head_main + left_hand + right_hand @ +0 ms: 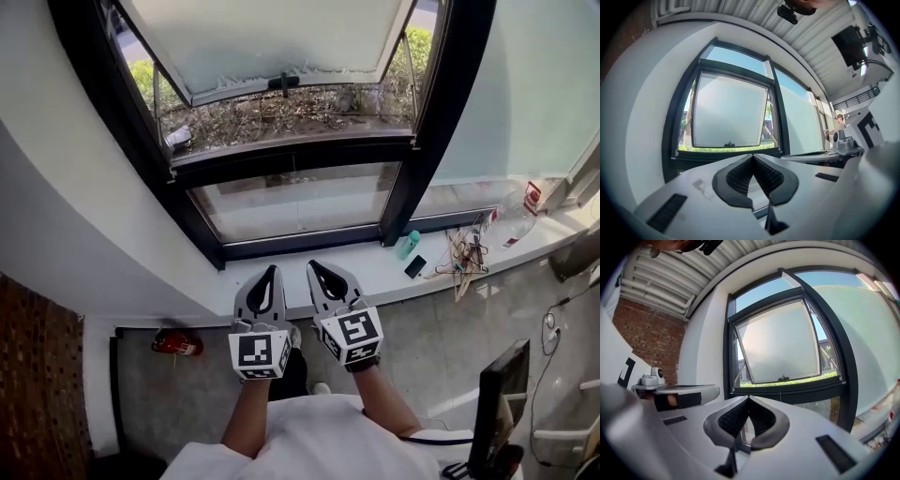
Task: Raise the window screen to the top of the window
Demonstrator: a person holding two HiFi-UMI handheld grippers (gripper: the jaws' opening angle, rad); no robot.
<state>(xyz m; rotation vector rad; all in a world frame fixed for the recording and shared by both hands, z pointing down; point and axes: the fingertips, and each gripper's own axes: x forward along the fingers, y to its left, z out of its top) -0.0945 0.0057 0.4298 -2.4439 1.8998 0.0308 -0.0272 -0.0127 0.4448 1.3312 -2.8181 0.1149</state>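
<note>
A large black-framed window (427, 131) fills the wall ahead, its frosted upper sash (272, 37) tilted outward over shrubs. The window screen cannot be told apart from the opening, where only a thin pale rail (291, 142) shows along the bottom edge. Below runs a white sill (281, 281), and 2 hand-held grippers hover side by side over it and point at the window, the left gripper (270, 277) and right gripper (319, 274) each with jaws pressed together on nothing. Further right on the sill lie wooden hangers (464, 258), a teal bottle (408, 245) and a dark phone (414, 266).
</note>
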